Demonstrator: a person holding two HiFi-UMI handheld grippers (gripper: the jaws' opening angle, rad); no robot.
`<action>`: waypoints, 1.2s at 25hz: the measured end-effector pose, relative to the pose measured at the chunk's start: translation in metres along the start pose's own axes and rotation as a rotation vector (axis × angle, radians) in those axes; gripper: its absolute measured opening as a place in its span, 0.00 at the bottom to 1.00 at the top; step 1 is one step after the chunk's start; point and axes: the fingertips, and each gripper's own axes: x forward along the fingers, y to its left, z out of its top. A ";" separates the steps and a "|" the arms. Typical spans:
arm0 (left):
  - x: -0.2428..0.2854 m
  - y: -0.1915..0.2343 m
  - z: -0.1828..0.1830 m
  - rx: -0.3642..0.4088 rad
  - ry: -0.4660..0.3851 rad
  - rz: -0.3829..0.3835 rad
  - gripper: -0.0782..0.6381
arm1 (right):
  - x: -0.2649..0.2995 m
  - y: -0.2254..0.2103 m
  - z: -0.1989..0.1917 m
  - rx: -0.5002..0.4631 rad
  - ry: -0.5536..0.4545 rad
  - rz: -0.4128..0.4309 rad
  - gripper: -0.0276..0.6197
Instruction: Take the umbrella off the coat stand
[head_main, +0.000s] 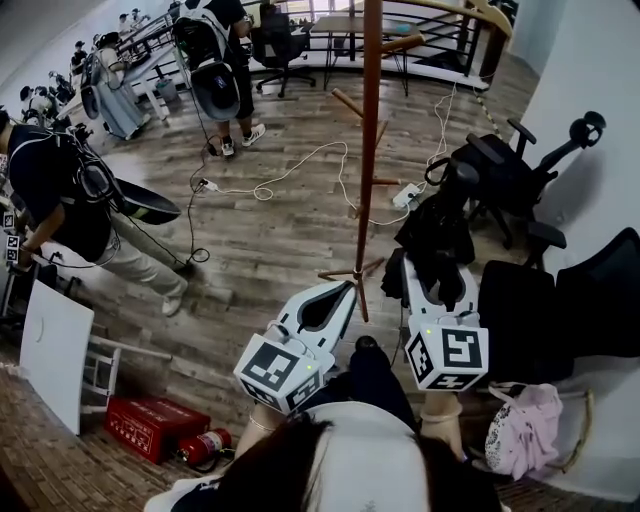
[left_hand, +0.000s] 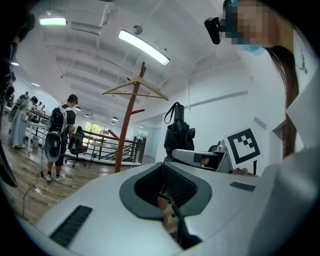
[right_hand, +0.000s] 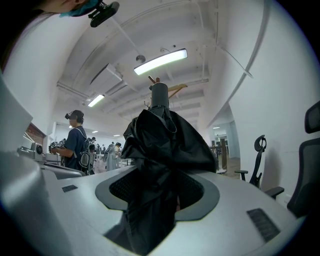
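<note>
Found the coat stand (head_main: 370, 150) planted on the wood floor, and the folded black umbrella (right_hand: 160, 150) just right of its pole and clear of it, standing upright with the long axis vertical and the handle end up. Saw the right claw (right_hand: 157, 185) clamped on the bunched fabric low down, its jaws held wide by it. Saw the left claw (left_hand: 164, 170) close beside, jaws together on nothing.
</note>
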 end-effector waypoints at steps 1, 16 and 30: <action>0.000 -0.001 -0.001 0.000 0.000 -0.004 0.12 | -0.002 0.001 0.000 -0.002 -0.001 0.000 0.42; -0.009 -0.019 -0.004 0.007 -0.015 -0.050 0.12 | -0.026 0.017 0.004 -0.022 -0.029 0.013 0.42; -0.005 -0.018 -0.007 0.000 -0.012 -0.050 0.12 | -0.025 0.013 0.004 -0.016 -0.033 0.008 0.42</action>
